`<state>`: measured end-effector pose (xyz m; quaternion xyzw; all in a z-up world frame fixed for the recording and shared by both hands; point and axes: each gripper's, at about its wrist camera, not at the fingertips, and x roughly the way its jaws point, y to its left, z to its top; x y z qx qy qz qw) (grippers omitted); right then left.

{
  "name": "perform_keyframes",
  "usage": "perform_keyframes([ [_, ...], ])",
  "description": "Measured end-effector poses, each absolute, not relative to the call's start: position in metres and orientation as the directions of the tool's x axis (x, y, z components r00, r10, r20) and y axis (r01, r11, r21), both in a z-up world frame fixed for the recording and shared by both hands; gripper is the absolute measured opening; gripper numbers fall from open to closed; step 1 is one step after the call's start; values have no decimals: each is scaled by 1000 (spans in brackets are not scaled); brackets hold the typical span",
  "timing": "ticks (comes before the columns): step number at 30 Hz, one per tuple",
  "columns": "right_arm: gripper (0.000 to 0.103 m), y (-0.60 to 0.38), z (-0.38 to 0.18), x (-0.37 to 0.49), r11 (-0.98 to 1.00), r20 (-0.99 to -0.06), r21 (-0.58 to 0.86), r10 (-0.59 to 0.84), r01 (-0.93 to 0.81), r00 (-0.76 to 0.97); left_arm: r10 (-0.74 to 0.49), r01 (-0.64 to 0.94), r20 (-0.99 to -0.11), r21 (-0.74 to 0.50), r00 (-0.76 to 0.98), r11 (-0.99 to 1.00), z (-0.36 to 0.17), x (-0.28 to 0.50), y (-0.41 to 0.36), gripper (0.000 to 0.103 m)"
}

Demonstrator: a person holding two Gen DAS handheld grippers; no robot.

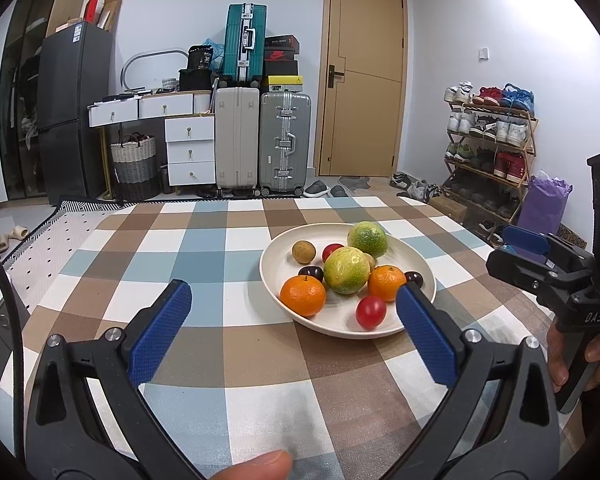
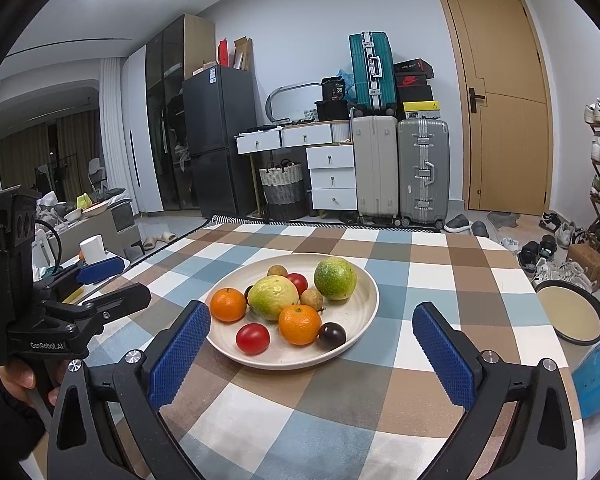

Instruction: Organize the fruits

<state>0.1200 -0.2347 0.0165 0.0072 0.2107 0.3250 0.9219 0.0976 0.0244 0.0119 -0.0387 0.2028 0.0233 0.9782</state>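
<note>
the left gripper (image 1: 294,306) hung above the checked tablecloth (image 1: 188,240) with its blue pads spread wide and nothing between them. the cream plate (image 1: 272,276) of fruit lay just ahead of it and off to its right, so that the right pad's tip (image 1: 410,300) overlapped the plate's near rim in the left wrist view, while the left pad sat well clear over bare cloth.

the right gripper (image 2: 311,318) was likewise released, jaws wide and holding nothing. from its own camera the plate (image 2: 364,308) sat ahead and mostly between the two pads, nearer the left one (image 2: 192,328), whose tip overlapped the plate's left rim. whether either pad actually touched the plate could not be told.

on the plate, two green citrus fruits (image 2: 274,297) stood in the middle and at the back, two oranges (image 2: 299,324) lay toward the front and the left side, a red tomato (image 2: 253,338) and a dark plum (image 2: 332,335) lay nearest the right gripper, and small brown fruits (image 2: 312,298) sat among them.

each gripper showed in the other's view, gripped by a hand (image 1: 580,360) at the table's side. a dark-rimmed round tray (image 2: 570,312) lay on the cloth well to the right of the plate, with something blue (image 2: 598,376) at the edge nearer the camera.
</note>
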Motion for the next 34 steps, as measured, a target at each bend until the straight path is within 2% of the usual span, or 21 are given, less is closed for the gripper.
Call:
perform_keyframes([
  [34,103,-233,17,120,789,-386,149,602,-596,699,35,-69,-404,-68,914,995,8,97,24,102],
])
